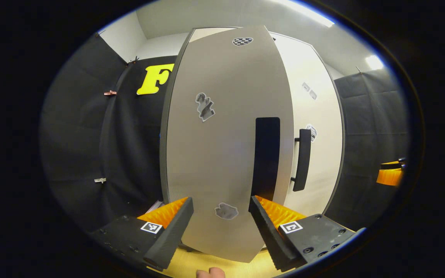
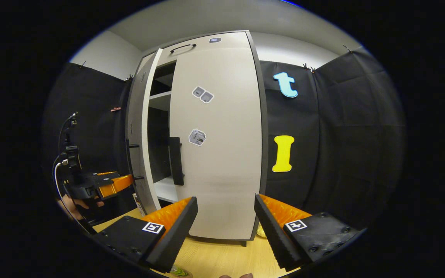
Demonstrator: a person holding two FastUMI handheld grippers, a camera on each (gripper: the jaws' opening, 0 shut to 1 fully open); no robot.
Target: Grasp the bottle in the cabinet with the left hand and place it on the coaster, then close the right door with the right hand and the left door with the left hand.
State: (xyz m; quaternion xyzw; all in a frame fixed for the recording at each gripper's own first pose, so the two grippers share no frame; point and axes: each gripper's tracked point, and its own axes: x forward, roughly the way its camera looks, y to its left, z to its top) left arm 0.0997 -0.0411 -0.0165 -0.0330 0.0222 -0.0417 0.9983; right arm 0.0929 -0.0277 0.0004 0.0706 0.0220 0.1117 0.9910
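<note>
The cabinet's left door (image 1: 222, 135) stands ajar, its grey face close in front of my left gripper (image 1: 221, 200), which is open with nothing between its fingers. That door's dark handle (image 1: 267, 154) is just above the right finger. The right door (image 2: 214, 135) lies flat against the cabinet, its handle (image 2: 176, 160) at its left edge. My right gripper (image 2: 226, 200) is open and empty, a little way off that door. In the right gripper view the left gripper (image 2: 110, 184) hangs by the outer face of the left door (image 2: 137, 127). A small greenish thing (image 2: 180, 272) shows at the bottom edge; I cannot tell whether it is the bottle.
The cabinet stands on a light wooden table (image 2: 214, 258). Shelves (image 2: 160, 100) show through the gap between the doors. A clear glassy thing (image 2: 261, 231) sits by the cabinet's right foot. Black cloth walls close in both sides. The right gripper (image 1: 390, 173) shows at the far right of the left gripper view.
</note>
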